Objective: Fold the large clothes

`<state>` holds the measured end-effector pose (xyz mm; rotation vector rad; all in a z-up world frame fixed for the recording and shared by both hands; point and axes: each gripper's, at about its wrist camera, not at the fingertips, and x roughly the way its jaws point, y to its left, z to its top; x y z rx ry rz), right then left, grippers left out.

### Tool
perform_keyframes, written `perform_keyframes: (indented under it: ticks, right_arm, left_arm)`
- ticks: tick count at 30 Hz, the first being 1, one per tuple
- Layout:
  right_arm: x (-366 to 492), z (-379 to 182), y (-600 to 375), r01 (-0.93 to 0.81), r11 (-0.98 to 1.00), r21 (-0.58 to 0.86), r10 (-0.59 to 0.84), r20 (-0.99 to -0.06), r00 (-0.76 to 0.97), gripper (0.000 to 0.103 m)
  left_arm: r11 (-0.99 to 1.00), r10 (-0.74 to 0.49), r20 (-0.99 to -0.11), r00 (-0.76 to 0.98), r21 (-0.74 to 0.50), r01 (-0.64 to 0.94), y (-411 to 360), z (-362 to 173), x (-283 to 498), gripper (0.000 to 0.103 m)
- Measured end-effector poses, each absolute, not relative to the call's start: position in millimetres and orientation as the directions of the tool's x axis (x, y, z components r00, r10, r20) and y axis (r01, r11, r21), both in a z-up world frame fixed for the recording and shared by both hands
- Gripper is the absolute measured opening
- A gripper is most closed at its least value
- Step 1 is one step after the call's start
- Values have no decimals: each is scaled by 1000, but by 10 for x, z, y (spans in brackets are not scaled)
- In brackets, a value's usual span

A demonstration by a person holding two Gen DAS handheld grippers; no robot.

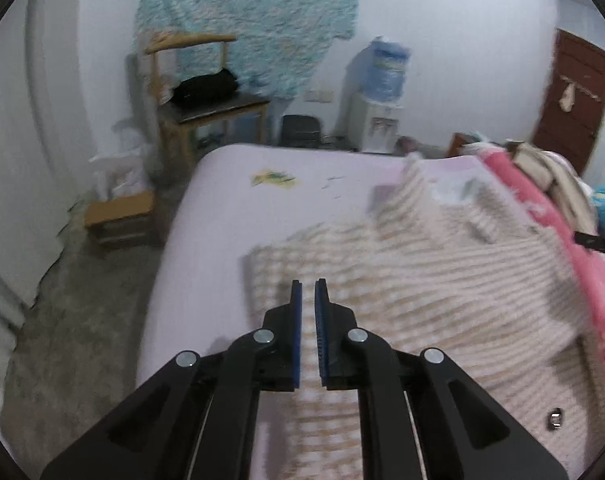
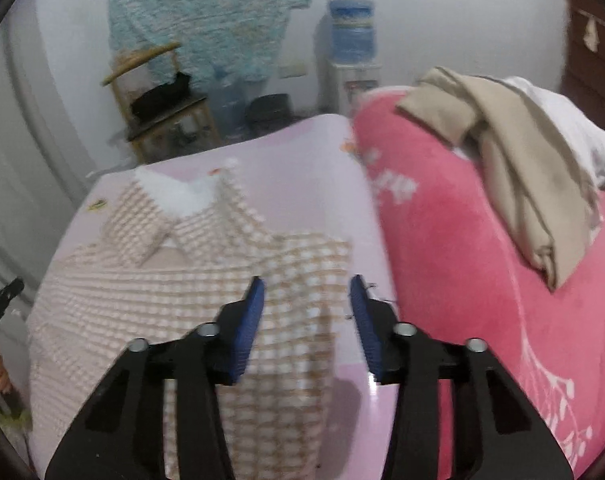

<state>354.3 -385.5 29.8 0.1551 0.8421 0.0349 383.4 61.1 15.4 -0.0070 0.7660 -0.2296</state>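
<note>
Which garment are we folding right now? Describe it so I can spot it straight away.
Find the pale pink bed. The checked shirt lies spread on it, collar toward the far end, beside the pink blanket. Its beige-and-white checks and white-lined collar set it apart from the plain beige garment heaped on the blanket.

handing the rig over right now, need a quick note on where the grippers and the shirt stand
Left gripper: shut, nothing between its pads, above the checked shirt.
Right gripper: open, holding nothing, over the shirt's right edge.
Shirt: on the pale pink sheet, collar pointing to the far end, beside the pink blanket. A beige garment lies on that blanket.
Done: the shirt is on the bed, roughly spread; how far it is folded I cannot tell.
Left: take hold again and finish folding; the beige garment probably comes next.
</note>
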Motion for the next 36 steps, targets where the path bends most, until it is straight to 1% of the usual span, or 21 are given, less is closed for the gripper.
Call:
perform_keyframes:
  ticks: [2, 5, 6, 8, 11, 13, 14, 16, 17, 18, 20, 21, 22, 23, 25, 26, 28, 30, 32, 33, 36]
  right_arm:
    - [3660, 203, -3762, 17, 989, 148, 104, -766, 635, 21]
    - [3944, -110, -3742, 67, 992, 111, 53, -819, 572, 13]
    - [4013, -203, -3769, 73, 991, 108, 49, -826, 562, 13]
    - [4062, -273, -3824, 84, 986, 143, 72, -824, 563, 13]
    - [4035, -165, -3749, 81, 992, 94, 34, -832, 553, 14]
    - [3918, -4, -3634, 60, 997, 55, 11, -824, 567, 19]
    - [3842, 63, -3569, 37, 997, 65, 32, -815, 578, 21]
    - [3645, 180, -3414, -41, 995, 93, 98, -796, 597, 23]
    - [3542, 202, -3311, -80, 991, 103, 130, -792, 596, 26]
    - [3475, 175, -3227, -108, 987, 116, 158, -796, 584, 30]
    - [3402, -23, -3076, -141, 984, 108, 168, -828, 535, 30]
    - [3415, -200, -3017, -138, 988, 67, 128, -857, 499, 31]
    - [3430, -292, -3012, -135, 989, 53, 114, -863, 492, 31]
    - [3402, -287, -3012, -126, 991, 54, 112, -852, 512, 31]
    - [3391, -199, -3002, -91, 994, 61, 99, -860, 500, 33]
    - [3355, -116, -2955, -97, 992, 85, 122, -855, 505, 35]
    - [3241, 35, -2767, -161, 980, 121, 189, -825, 532, 36]
    - [3159, 12, -2561, -215, 970, 109, 210, -818, 535, 45]
    - [3178, -183, -2371, -243, 968, 63, 180, -848, 498, 46]
    - [3182, -300, -2335, -232, 971, 50, 162, -853, 496, 47]
    - [3192, -232, -2428, -166, 980, 109, 176, -860, 479, 47]
  left_arm:
    - [969, -223, -712, 666, -87, 231, 473, 100, 3894, 8]
    - [979, -133, -785, 605, -7, 205, 331, -166, 4029, 8]
    - [981, -109, -810, 577, 7, 196, 321, -300, 4078, 8]
    - [981, -122, -793, 597, -6, 193, 351, -346, 4048, 8]
    - [980, -122, -795, 594, -3, 198, 363, -297, 4025, 8]
    - [980, -129, -788, 602, -11, 197, 398, -217, 4020, 8]
    - [979, -142, -779, 611, -21, 201, 420, -182, 3982, 8]
    - [973, -177, -759, 626, -41, 225, 410, -90, 3899, 8]
    - [967, -200, -754, 626, -50, 249, 389, -56, 3849, 8]
    - [963, -209, -758, 618, -49, 266, 362, -67, 3813, 8]
    - [961, -182, -795, 579, -21, 274, 322, -214, 3808, 8]
    - [963, -161, -809, 565, -5, 269, 304, -290, 3833, 8]
    - [963, -166, -807, 567, -9, 269, 315, -337, 3828, 8]
    - [964, -175, -797, 578, -18, 266, 327, -306, 3801, 8]
    - [964, -190, -795, 577, -39, 263, 341, -236, 3781, 8]
    - [959, -217, -781, 585, -57, 279, 339, -159, 3735, 8]
    - [950, -232, -768, 597, -48, 308, 322, -88, 3642, 8]
    - [939, -245, -774, 584, -41, 340, 247, -108, 3543, 12]
    - [942, -217, -806, 551, -26, 334, 182, -264, 3522, 14]
    - [944, -214, -804, 555, -24, 328, 171, -274, 3505, 14]
    - [959, -202, -814, 545, -51, 281, 163, -189, 3507, 15]
